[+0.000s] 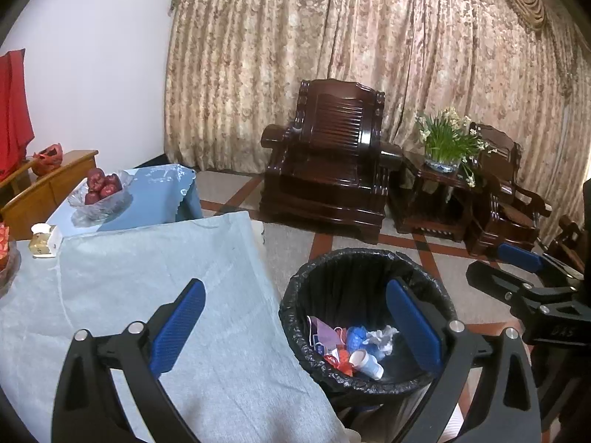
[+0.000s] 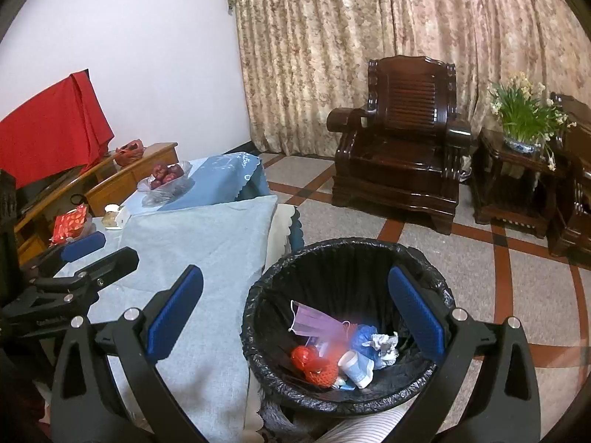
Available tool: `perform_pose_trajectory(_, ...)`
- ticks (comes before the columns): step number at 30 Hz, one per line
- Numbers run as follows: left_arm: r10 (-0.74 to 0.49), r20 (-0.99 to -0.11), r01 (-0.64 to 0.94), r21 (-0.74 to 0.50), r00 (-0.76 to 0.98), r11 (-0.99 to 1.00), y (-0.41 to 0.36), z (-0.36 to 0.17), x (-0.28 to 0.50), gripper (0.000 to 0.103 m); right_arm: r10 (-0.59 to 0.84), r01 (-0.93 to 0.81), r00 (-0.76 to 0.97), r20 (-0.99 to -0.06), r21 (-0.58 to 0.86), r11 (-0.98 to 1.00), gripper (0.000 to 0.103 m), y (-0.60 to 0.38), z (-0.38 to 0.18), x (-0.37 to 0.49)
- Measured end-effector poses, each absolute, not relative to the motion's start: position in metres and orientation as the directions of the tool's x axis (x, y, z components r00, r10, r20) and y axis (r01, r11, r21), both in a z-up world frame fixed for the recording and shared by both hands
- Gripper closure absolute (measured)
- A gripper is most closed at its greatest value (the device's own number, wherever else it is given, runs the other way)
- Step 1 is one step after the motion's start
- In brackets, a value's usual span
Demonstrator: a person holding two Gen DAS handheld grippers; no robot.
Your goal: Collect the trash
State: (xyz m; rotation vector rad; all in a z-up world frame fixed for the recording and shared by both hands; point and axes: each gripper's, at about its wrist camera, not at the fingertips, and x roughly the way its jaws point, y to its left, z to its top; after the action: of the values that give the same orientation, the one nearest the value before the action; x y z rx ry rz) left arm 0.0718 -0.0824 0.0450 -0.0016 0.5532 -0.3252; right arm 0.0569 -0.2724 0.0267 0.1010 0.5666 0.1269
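Observation:
A round bin with a black liner (image 1: 369, 258) (image 2: 347, 254) stands on the floor beside the table. Trash lies in it: a purple face mask (image 2: 314, 323), a paper cup (image 2: 354, 367) (image 1: 367, 363), crumpled white paper (image 2: 384, 345) (image 1: 380, 337), a blue wrapper (image 2: 364, 334) and red netting (image 2: 314, 363). My left gripper (image 1: 299, 326) is open and empty, held over the table edge and the bin rim. My right gripper (image 2: 299, 317) is open and empty above the bin. Each gripper shows at the side of the other's view.
The table carries a pale blue cloth (image 1: 147, 277) (image 2: 207, 236), a glass bowl of red apples (image 1: 101, 192) (image 2: 166, 177), a small white box (image 1: 44, 240) and a red packet (image 2: 70, 223). Dark wooden armchairs (image 1: 328, 170) (image 2: 402, 162) and a flower pot (image 1: 443, 144) stand beyond.

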Motion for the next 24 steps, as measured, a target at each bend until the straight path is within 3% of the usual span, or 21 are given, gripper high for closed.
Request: perform_pose_trajectory(24, -0.300, -0.510, 0.299, -0.086, 0.806, 0.950, -0.0797, 0.0456, 0.0691, 0.006, 0.144, -0.093, 0.840, -0.523, 0.122, 0.988, 0.005, -0.2662, 0.0276, 0.0552)
